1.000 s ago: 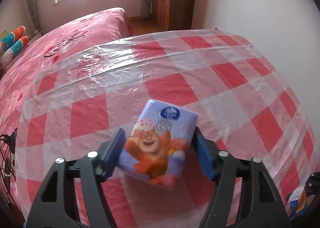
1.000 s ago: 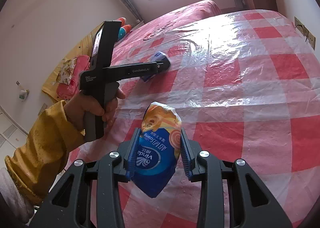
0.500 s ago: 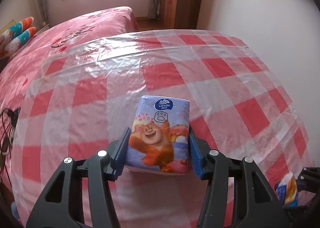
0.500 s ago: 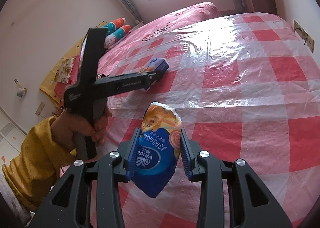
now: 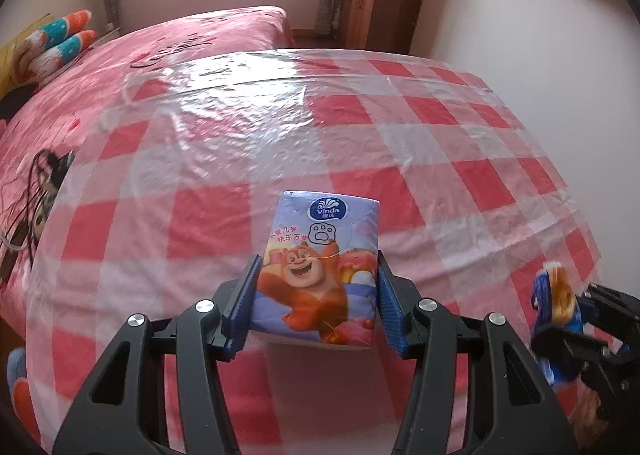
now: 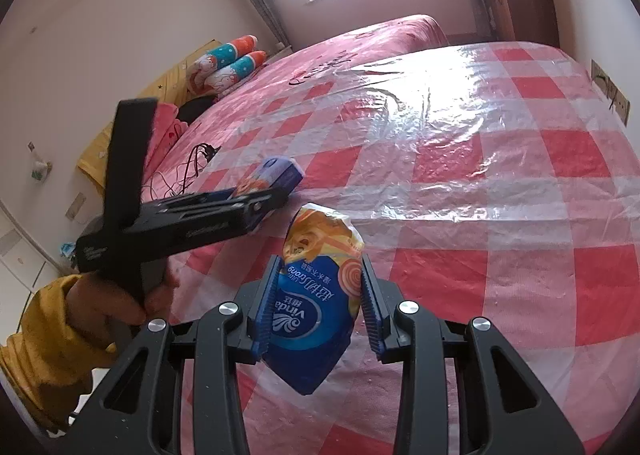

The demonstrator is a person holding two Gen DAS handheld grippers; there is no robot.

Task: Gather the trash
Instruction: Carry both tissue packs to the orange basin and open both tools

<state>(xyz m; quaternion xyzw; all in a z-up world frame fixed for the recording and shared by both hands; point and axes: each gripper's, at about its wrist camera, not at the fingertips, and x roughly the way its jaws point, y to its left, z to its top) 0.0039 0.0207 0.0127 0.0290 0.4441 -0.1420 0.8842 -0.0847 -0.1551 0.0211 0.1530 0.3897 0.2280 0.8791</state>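
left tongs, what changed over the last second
The left tongs closed onto the purple tissue pack, squared it up and lifted it off the checked cloth, swinging toward the right tongs. Those stayed shut on the blue tissue pack.

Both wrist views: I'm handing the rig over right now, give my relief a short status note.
Left tongs: shut on the purple bear tissue pack, lifted off the checked plastic sheet.
Right tongs: shut on the crumpled blue Vinda wrapper, also held above the sheet.
Done: both pieces picked up.
Left: carry both to a bin; none shows in either view.
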